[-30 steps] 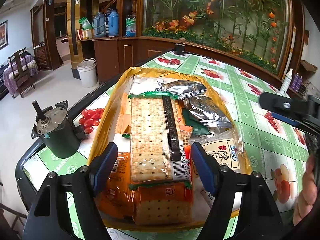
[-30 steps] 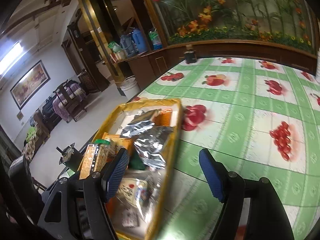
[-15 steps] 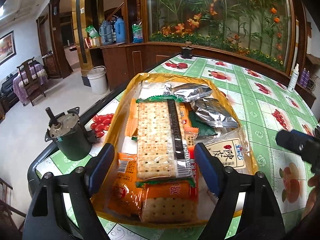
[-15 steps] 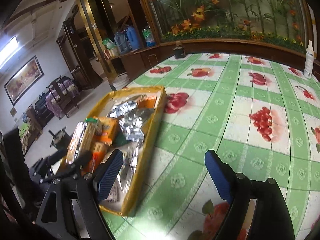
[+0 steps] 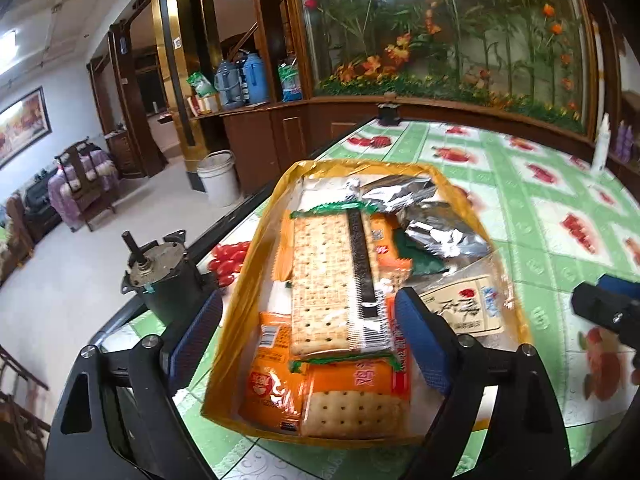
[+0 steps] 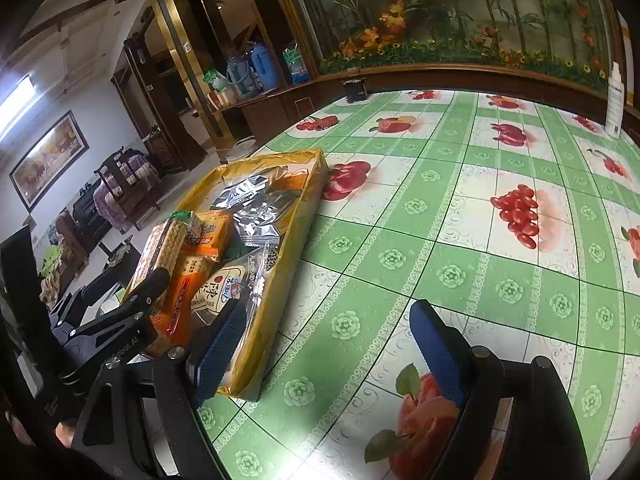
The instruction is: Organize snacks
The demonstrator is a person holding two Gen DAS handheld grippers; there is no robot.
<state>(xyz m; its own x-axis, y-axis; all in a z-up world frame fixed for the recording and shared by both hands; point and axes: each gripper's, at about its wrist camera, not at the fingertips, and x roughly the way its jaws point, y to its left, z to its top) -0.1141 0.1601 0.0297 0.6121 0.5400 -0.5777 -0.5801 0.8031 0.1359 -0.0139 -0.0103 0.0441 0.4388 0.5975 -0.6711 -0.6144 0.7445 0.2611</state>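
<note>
My left tongs (image 5: 308,340) stand wide apart and are opening, their blue pads either side of the near end of the yellow tray (image 5: 240,320) without touching anything; only the packets lie in the gap between them. The tray sits on the green-checked bench (image 5: 540,208) near its left edge, filling the centre of the left wrist view, its long axis running from the bottom centre up toward the middle of the frame. On top of the heap lies the long cracker sleeve (image 5: 332,280), clear-wrapped with green ends, lengthwise along the tray, one end pointing toward the bottom of the frame and the other up and away. Under its near end are orange cracker packs (image 5: 348,400); silver foil packets (image 5: 440,236) lie crumpled at the far right of the tray, and a clear bag with a cream label (image 5: 468,308) lies at the right rim. A dark motor (image 5: 164,276) stands upright on the bench just left of the tray.

My right tongs (image 6: 326,344) are also apart and hold nothing, over the bare cloth at the lower centre of the right wrist view, the left pad just beside the tray's near corner. There the tray runs from lower left up toward the frame's middle.
</note>
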